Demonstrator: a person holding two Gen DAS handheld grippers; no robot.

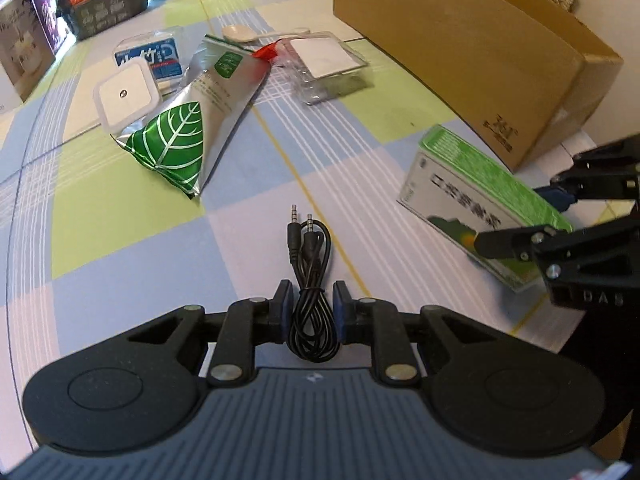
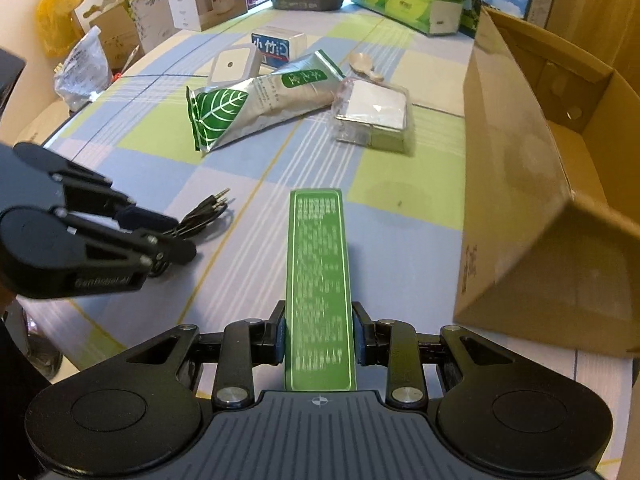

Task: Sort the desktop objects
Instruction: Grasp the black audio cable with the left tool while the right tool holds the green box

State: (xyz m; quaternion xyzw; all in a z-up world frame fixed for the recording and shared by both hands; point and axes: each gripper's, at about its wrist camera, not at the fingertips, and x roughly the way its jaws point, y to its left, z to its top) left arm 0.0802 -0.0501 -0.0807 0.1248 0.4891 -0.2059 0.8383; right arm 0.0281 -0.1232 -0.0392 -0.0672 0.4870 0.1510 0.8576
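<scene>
A coiled black audio cable (image 1: 310,248) with two jack plugs lies on the checked tablecloth. My left gripper (image 1: 311,308) is shut on its near loops, both pads touching the bundle. From the right wrist view the left gripper (image 2: 182,236) sits low at the left with the cable (image 2: 204,216) poking out past its tips. My right gripper (image 2: 319,336) is shut on a long green medicine box (image 2: 318,260), held narrow side up above the table. The left wrist view shows that box (image 1: 460,184) at the right, in the right gripper (image 1: 520,220).
An open cardboard box (image 2: 520,200) stands at the right. Further back lie a silver leaf-print pouch (image 2: 248,108), a white square device (image 2: 230,65), a blue-and-white pack (image 2: 276,46), a white spoon (image 2: 362,64) and a clear packet (image 2: 372,116). Stacked cartons line the far edge.
</scene>
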